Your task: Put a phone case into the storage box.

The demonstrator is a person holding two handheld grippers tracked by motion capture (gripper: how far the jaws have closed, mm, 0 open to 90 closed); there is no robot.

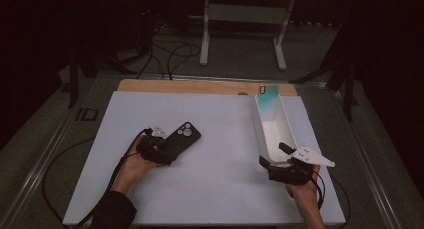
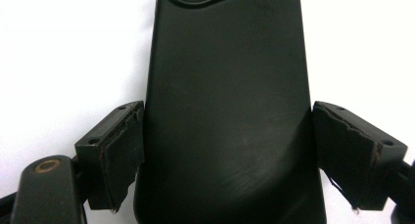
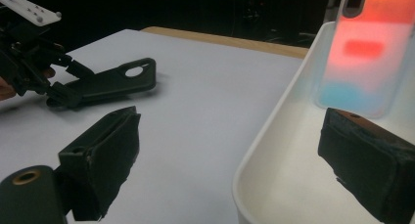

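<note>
2 phone cases, black one (image 1: 181,139) in left claw (image 1: 159,150), iridescent one (image 1: 267,96) in white tray (image 1: 260,134)

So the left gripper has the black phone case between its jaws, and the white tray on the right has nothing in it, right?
Not quite. The left gripper does hold the black phone case, but the white tray isn't empty: a colourful phone case leans against its far end, as the right gripper view shows.

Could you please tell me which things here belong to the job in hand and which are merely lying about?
In the job:
black phone case, clamped between the jaws of the left gripper
white tray, its near rim straddled by the open right gripper
colourful phone case, leaning at the tray's far end

Lying about:
white stand beyond the table
cables on the floor
</note>
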